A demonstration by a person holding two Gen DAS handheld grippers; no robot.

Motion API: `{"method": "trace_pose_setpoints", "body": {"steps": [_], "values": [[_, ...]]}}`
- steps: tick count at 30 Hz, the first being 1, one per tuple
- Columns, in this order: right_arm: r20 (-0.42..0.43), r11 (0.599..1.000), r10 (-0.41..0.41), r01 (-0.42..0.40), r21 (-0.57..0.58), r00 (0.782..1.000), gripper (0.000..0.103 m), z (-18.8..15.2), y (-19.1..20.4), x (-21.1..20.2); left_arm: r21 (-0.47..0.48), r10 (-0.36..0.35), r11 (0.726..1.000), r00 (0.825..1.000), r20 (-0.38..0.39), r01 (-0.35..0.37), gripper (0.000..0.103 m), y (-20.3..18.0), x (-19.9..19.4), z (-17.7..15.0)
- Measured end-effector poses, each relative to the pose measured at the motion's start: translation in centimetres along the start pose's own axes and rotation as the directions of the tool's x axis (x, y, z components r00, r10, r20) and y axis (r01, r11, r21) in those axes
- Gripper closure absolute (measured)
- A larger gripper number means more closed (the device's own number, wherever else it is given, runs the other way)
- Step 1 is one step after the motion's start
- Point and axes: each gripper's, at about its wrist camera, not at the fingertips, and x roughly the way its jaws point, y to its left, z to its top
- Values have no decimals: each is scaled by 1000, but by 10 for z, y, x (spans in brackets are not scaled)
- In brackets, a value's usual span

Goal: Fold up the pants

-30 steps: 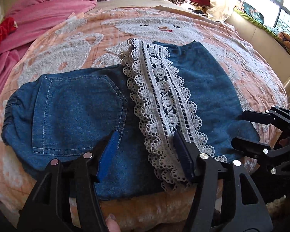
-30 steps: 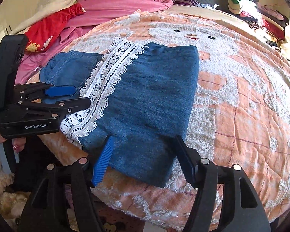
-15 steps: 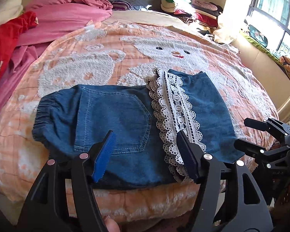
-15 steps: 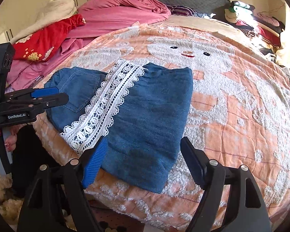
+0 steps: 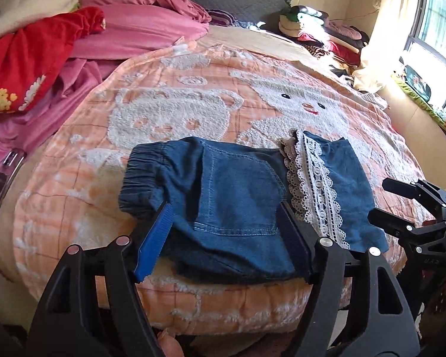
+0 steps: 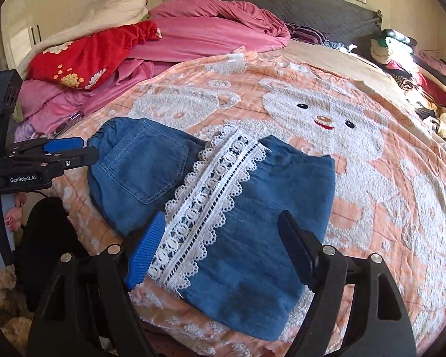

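Both grippers, left (image 5: 226, 238) and right (image 6: 223, 248), have backed off the folded pants (image 5: 240, 205) (left jaws opening, right apart, nothing held); fold appears finished.

The near edge of the folded pants (image 5: 238, 205) is hidden behind the left gripper (image 5: 226, 238) and its fingers (image 5: 154, 238). From the right wrist, the right gripper (image 6: 223, 253) likewise covers part of the pants' near hem and lace trim (image 6: 211, 196). The bed (image 5: 169, 113) runs out of frame on both sides. The flat object (image 5: 3, 178) at the left edge is cut off. The clothes pile (image 5: 318, 29) by the headboard is too small to sort
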Motion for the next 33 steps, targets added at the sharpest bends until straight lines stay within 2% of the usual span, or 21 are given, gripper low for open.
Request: {"method": "trace_pose_setpoints", "body": {"steps": [7, 14, 21, 33], "values": [[5, 997, 60, -60, -44, 998, 26, 30, 17, 17, -72, 48, 996, 999, -5, -48, 35, 34, -4, -5], [-15, 988, 122, -123, -96, 992, 26, 59, 35, 43, -142, 68, 987, 996, -53, -74, 35, 63, 8, -17], [-67, 971, 202, -209, -117, 977, 26, 91, 50, 83, -177, -2, 984, 997, -75, -11, 35, 67, 18, -21], [-166, 937, 287, -313, -154, 943, 26, 123, 78, 135, -186, -62, 982, 989, -131, 37, 35, 65, 47, -26]]}}
